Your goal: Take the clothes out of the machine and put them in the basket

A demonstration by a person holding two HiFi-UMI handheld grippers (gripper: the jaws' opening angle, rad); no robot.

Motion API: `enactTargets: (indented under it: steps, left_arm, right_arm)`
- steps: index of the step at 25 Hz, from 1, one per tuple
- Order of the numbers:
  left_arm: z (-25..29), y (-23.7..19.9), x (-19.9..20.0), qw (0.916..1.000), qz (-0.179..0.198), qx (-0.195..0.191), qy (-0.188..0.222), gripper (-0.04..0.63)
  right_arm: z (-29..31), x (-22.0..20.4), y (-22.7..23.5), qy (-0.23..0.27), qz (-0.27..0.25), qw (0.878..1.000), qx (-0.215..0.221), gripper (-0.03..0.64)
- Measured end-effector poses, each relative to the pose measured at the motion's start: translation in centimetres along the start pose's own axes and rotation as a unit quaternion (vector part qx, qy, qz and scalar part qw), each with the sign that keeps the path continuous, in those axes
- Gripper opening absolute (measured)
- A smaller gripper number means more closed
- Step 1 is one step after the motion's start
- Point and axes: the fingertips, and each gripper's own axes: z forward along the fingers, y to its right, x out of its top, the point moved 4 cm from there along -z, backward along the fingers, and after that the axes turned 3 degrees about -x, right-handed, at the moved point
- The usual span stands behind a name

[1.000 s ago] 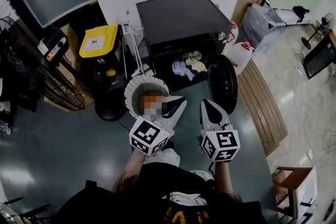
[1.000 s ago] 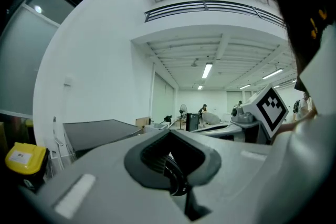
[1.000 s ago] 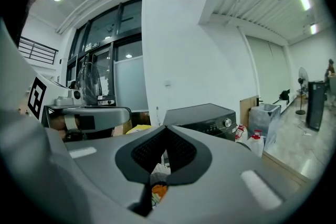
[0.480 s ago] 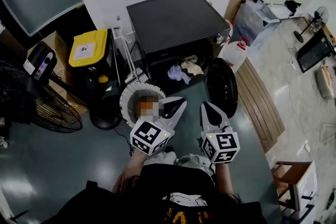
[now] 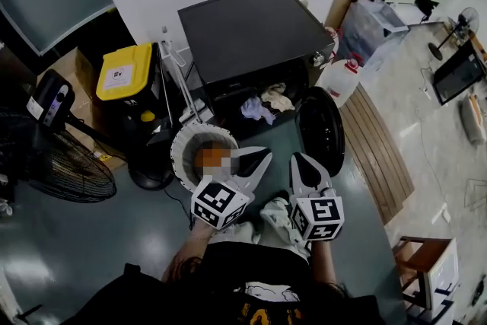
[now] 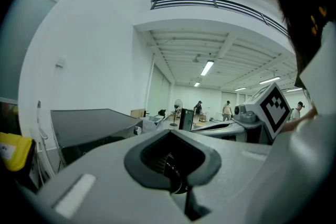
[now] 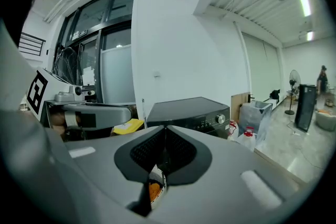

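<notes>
The black washing machine point(image 5: 251, 30) stands against the wall with its round door point(image 5: 319, 129) swung open to the right. Crumpled clothes point(image 5: 266, 101), pale purple and cream, lie in its opening. A white round basket point(image 5: 183, 144) sits on the floor left of the door, with something orange in it. My left gripper point(image 5: 262, 156) hovers by the basket's right rim, shut and empty. My right gripper point(image 5: 298, 158) is beside it, in front of the door. Its jaws have just eased open a trace but are all but closed, with nothing between them. The machine point(image 7: 189, 110) shows beyond the right gripper point(image 7: 163, 157).
A black bin with a yellow lid point(image 5: 125, 72) and a white rack point(image 5: 179, 80) stand left of the machine. A floor fan point(image 5: 68, 171) is at far left. White jugs point(image 5: 342, 80), a clear tub point(image 5: 373, 27) and wooden planks point(image 5: 380, 156) lie to the right.
Both grippers have drifted a little forward and down toward the basket and the machine. A shoe has come into view between them.
</notes>
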Motion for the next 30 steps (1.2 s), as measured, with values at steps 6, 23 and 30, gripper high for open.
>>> enactTargets:
  steps: [6, 23, 30]
  left_arm:
    - [3.7, -2.0, -0.6, 0.9996, -0.011, 0.023, -0.014, 0.000]
    - [15.4, -6.2, -3.2, 0.9891, -0.030, 0.117, -0.084, 0.000]
    - [16.5, -9.5, -5.6, 0.9833, -0.027, 0.143, -0.109, 0.000]
  right_arm:
    - [3.1, -0.5, 3.6, -0.012, 0.006, 1.000, 0.014, 0.035]
    - [14.9, -3.7, 15.7, -0.054, 0.012, 0.995, 0.081, 0.046]
    - [20.4, -7.6, 15.5, -0.080, 0.020, 0.990, 0.113, 0.064]
